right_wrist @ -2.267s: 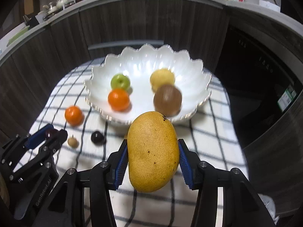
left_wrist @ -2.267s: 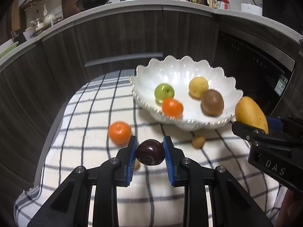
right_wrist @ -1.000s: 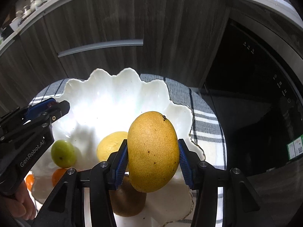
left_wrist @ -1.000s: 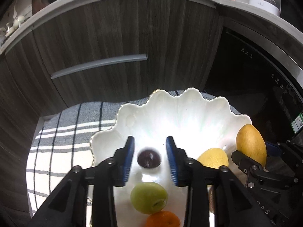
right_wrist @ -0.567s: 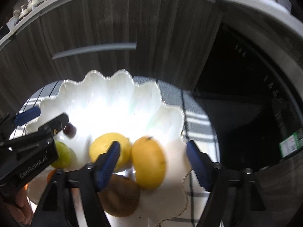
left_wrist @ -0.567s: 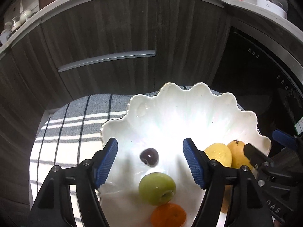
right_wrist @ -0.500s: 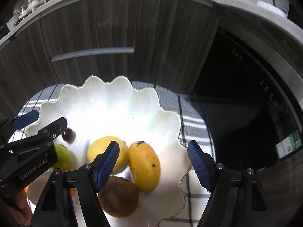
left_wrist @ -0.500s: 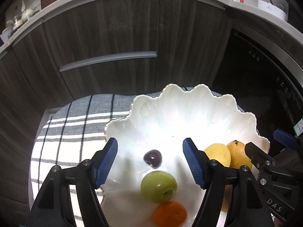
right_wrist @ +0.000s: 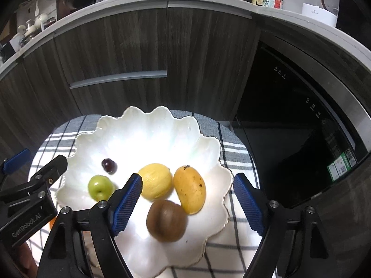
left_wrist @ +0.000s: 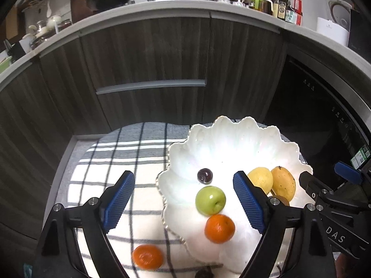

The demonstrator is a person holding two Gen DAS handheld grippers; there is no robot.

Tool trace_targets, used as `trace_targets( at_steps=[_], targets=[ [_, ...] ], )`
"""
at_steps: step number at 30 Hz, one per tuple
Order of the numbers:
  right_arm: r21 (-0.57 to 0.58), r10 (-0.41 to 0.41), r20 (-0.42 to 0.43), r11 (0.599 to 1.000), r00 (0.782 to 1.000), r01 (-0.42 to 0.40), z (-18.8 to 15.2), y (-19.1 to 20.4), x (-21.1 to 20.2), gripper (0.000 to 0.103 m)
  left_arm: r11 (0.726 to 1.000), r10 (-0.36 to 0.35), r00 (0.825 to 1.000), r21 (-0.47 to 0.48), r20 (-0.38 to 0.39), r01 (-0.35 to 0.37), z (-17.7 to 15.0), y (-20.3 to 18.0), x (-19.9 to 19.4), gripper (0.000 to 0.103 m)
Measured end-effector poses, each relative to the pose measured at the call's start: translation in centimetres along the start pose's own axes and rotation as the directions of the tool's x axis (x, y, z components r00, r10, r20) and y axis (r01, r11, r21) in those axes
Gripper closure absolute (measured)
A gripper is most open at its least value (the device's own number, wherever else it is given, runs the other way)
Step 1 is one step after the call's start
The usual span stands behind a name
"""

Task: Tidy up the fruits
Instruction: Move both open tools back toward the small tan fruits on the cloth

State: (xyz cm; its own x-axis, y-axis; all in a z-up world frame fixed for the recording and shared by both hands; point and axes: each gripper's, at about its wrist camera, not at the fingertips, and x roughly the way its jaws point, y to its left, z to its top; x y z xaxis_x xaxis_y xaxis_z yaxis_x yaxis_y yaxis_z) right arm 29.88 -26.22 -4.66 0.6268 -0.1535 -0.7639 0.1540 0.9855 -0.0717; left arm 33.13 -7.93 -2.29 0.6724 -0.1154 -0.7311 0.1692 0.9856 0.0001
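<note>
A white scalloped bowl (left_wrist: 243, 139) (right_wrist: 148, 139) sits on a checked cloth. It holds a dark plum (left_wrist: 205, 175) (right_wrist: 109, 165), a green apple (left_wrist: 210, 200) (right_wrist: 100, 187), an orange (left_wrist: 219, 228), a lemon (left_wrist: 260, 179) (right_wrist: 155, 180), a mango (left_wrist: 283, 183) (right_wrist: 190, 188) and a brown kiwi (right_wrist: 166, 220). Another orange (left_wrist: 148, 256) and a dark fruit (left_wrist: 204, 273) lie on the cloth. My left gripper (left_wrist: 184, 200) is open and empty above the bowl's left part. My right gripper (right_wrist: 187, 202) is open and empty above the mango and kiwi.
The checked cloth (left_wrist: 129, 162) covers a small table that ends just behind the bowl. Dark wood cabinets (left_wrist: 150, 53) with a grey handle stand behind. A black appliance door (right_wrist: 289, 120) is at the right. Pans and bottles crowd the counter above.
Both grippers opened: the plum dropped from the left one and the mango from the right one into the bowl. Both grippers have since pulled back and up a little.
</note>
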Motion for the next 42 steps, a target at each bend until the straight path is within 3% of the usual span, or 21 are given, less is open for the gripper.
trace_targets(
  at_steps=[3, 18, 42],
  targets=[
    [-0.002, 0.013, 0.013, 1.0, 1.0, -0.013, -0.4, 0.4, -1.5, 0.022, 1.0, 0.028, 1.0, -0.001, 0.011, -0.028, -0.4, 0.4, -1.7, 0.016],
    [-0.042, 0.081, 0.084, 0.996, 0.993, -0.077, -3.6, 2.0, -7.9, 0.022, 0.998, 0.021, 0.999, -0.067, 0.031, -0.019, -4.7, 2.4, -8.1, 0.015],
    [-0.089, 0.116, 0.079, 0.99, 0.99, -0.109, -8.5, 3.4, -10.2, 0.022, 0.993, 0.045, 0.999, -0.106, 0.019, -0.042, -10.1, 3.7, -10.3, 0.015]
  ],
)
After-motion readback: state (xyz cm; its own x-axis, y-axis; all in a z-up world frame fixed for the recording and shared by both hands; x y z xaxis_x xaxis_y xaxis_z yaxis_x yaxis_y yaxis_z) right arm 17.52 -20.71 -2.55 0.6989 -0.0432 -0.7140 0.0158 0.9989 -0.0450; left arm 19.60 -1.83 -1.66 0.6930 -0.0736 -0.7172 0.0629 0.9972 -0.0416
